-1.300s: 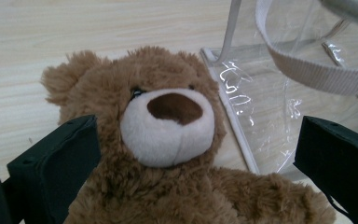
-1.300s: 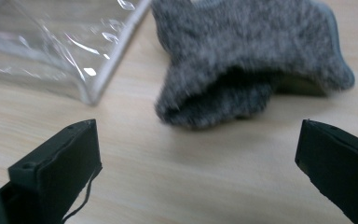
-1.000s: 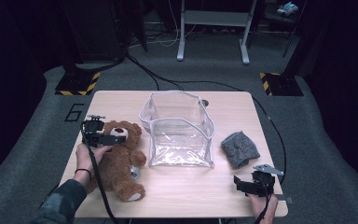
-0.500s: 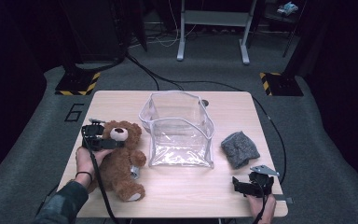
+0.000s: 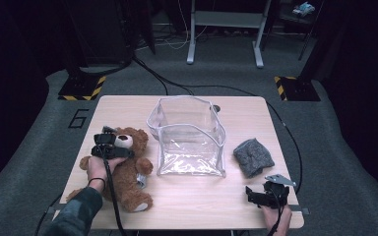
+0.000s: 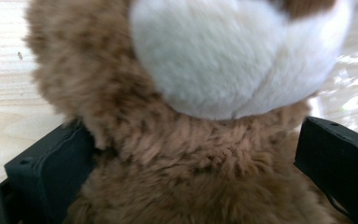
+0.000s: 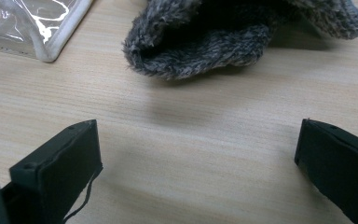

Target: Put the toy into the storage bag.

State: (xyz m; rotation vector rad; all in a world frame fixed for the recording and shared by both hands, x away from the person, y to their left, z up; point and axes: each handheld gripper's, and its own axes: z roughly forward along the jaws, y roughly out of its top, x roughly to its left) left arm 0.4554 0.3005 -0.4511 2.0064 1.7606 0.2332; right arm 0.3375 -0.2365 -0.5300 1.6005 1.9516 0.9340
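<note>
The teddy bear (image 5: 123, 167) lies just left of the clear bag (image 5: 189, 137), head pointing away from the person. The left gripper (image 5: 109, 147) sits at the bear's neck, its jaws wide apart on each side, not yet squeezing. The right gripper (image 5: 263, 195) is far off and spread wide, holding nothing.

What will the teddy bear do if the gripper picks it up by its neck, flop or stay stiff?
The teddy bear looks plush, so its limbs would probably dangle. The left gripper has its jaws either side of the furry neck, which would likely squash in. It seems light for its size and unlikely to slip, since fur grips well.
</note>
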